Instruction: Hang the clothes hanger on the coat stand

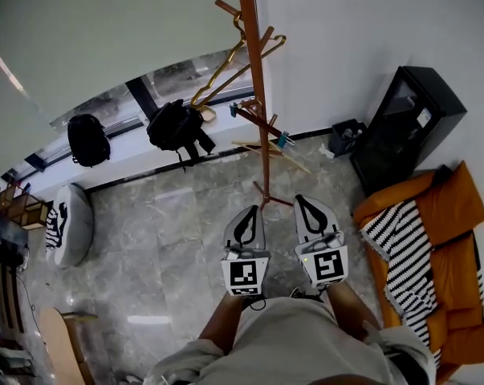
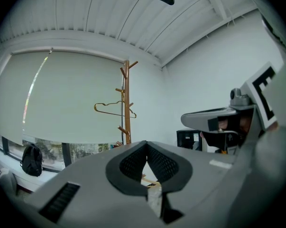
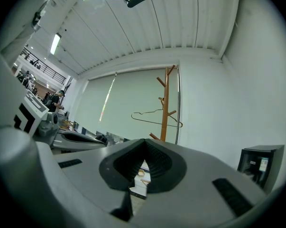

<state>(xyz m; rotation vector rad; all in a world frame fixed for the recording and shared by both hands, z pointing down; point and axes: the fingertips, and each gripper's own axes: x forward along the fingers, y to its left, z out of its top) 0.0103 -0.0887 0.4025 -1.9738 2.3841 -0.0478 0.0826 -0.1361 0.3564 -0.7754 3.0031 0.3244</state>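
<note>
A gold wire clothes hanger (image 1: 229, 66) hangs by its hook from a peg of the brown wooden coat stand (image 1: 256, 87), which stands by the white wall. The two gripper views show the hanger (image 2: 113, 109) (image 3: 154, 118) on the stand (image 2: 127, 103) (image 3: 165, 103), well ahead of the jaws. My left gripper (image 1: 250, 212) and right gripper (image 1: 302, 200) are held side by side in front of the person, short of the stand's base. Both are shut with nothing between the jaws (image 2: 146, 145) (image 3: 145, 142).
Two black backpacks (image 1: 176, 127) (image 1: 88, 139) rest on the window ledge. A black cabinet (image 1: 406, 123) and an orange sofa (image 1: 442, 215) with a striped cloth are at the right. A white cushion (image 1: 69, 223) lies at the left. Wooden hangers (image 1: 274, 149) lie near the stand's foot.
</note>
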